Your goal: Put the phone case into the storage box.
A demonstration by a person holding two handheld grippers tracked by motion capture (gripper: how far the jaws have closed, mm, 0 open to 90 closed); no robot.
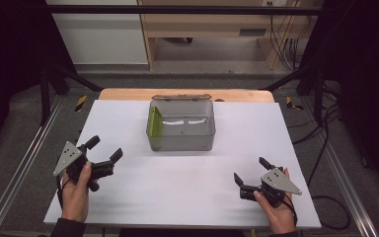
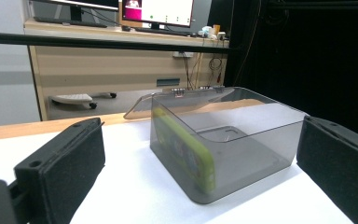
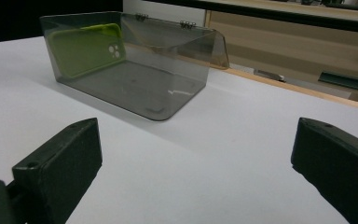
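Note:
A clear grey plastic box (image 1: 181,138) with its hinged lid folded back stands at the middle of the white table top (image 1: 187,192). Inside it a lime-green phone case (image 1: 154,122) leans upright against the left wall; it also shows through the box wall (image 2: 242,158) as the green case (image 2: 184,147), and in the right gripper view as the case (image 3: 86,49) inside the box (image 3: 135,86). My left gripper (image 1: 104,148) is open at the near left, apart from the box. My right gripper (image 1: 249,171) is open at the near right. Both hold nothing.
A wooden table edge (image 1: 128,94) runs behind the white top. Metal frame rails (image 1: 24,163) flank both sides, and cables (image 1: 325,143) trail on the floor at the right. A desk with a monitor (image 2: 158,11) stands beyond.

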